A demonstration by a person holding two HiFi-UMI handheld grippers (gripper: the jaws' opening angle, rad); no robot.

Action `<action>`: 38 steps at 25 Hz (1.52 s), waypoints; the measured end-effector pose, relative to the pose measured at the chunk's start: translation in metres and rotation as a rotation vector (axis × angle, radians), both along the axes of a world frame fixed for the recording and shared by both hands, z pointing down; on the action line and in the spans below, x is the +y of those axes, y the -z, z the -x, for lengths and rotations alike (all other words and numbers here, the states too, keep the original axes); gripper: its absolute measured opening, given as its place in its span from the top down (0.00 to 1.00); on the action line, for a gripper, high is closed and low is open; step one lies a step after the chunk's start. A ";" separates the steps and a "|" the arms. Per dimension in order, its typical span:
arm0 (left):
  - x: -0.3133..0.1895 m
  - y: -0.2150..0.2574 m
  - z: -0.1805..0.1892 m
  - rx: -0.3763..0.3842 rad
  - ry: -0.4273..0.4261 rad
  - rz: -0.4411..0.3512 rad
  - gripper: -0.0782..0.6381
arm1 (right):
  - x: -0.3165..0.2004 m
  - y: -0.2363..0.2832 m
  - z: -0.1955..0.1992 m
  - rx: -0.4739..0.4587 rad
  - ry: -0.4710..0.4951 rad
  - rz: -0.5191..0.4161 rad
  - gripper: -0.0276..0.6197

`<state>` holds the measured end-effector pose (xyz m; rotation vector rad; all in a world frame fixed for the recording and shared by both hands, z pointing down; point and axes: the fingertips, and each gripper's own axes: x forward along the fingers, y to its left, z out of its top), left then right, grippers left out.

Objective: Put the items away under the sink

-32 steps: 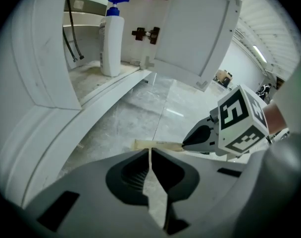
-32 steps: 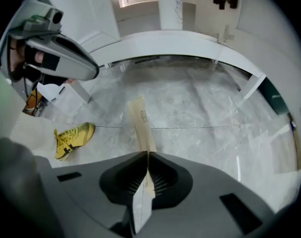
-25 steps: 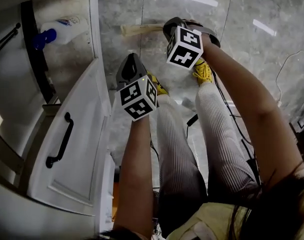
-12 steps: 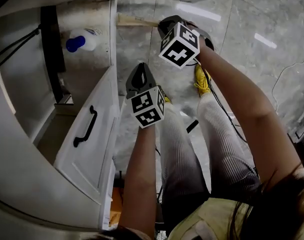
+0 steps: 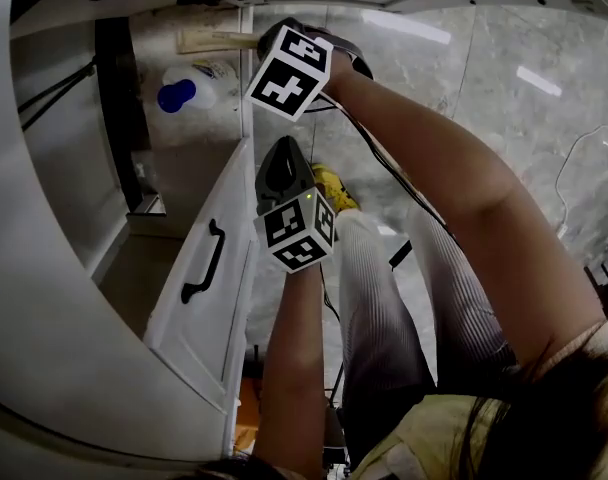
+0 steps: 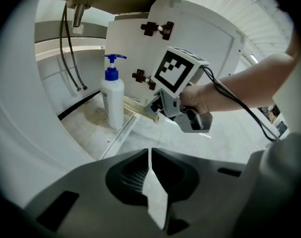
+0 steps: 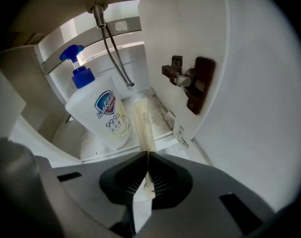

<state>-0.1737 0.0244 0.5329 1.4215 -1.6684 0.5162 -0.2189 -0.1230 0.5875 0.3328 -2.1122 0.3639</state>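
The sink cabinet (image 5: 149,158) stands open. Inside it a white soap bottle with a blue pump (image 5: 184,92) (image 7: 98,110) (image 6: 112,95) stands upright on the floor. My right gripper (image 5: 272,46) (image 7: 146,155) (image 6: 158,108) is shut on a long cream-coloured pack (image 5: 210,40) (image 7: 142,119) (image 6: 131,104). The pack's far end reaches over the cabinet's sill, beside the bottle. My left gripper (image 5: 282,156) (image 6: 150,152) hangs in front of the open cabinet, nearer me than the right one, shut and holding nothing.
An open white door with a black handle (image 5: 204,263) stands to the left of my left arm. The other door with brown hinges (image 7: 192,83) is close on the right of the pack. Hoses (image 7: 115,58) hang at the cabinet's back. The person's legs and yellow shoe (image 5: 334,186) are on the grey floor.
The right gripper has carried the cream pack left, from over the grey floor to the cabinet opening beside the bottle. The left gripper has risen a little.
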 end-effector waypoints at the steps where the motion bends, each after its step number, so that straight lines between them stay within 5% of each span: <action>1: -0.002 0.002 0.002 0.000 0.000 -0.008 0.83 | -0.001 0.000 0.009 -0.007 0.007 -0.001 0.90; 11: -0.010 0.016 -0.011 0.077 -0.033 -0.058 0.83 | -0.004 -0.010 0.053 -0.054 -0.003 0.017 0.90; 23: -0.015 0.016 0.000 0.071 -0.027 -0.092 0.83 | -0.007 0.003 0.071 -0.199 -0.107 0.030 0.90; 27: -0.016 0.022 0.003 0.065 0.002 -0.095 0.83 | -0.006 0.017 0.059 -0.208 -0.085 -0.034 0.90; 33: -0.019 0.032 0.006 0.052 0.051 -0.102 0.83 | 0.010 0.036 0.023 -0.228 -0.103 0.005 0.90; 38: -0.028 0.046 -0.003 0.045 0.073 -0.115 0.83 | 0.015 0.052 -0.019 -0.228 -0.218 0.057 0.91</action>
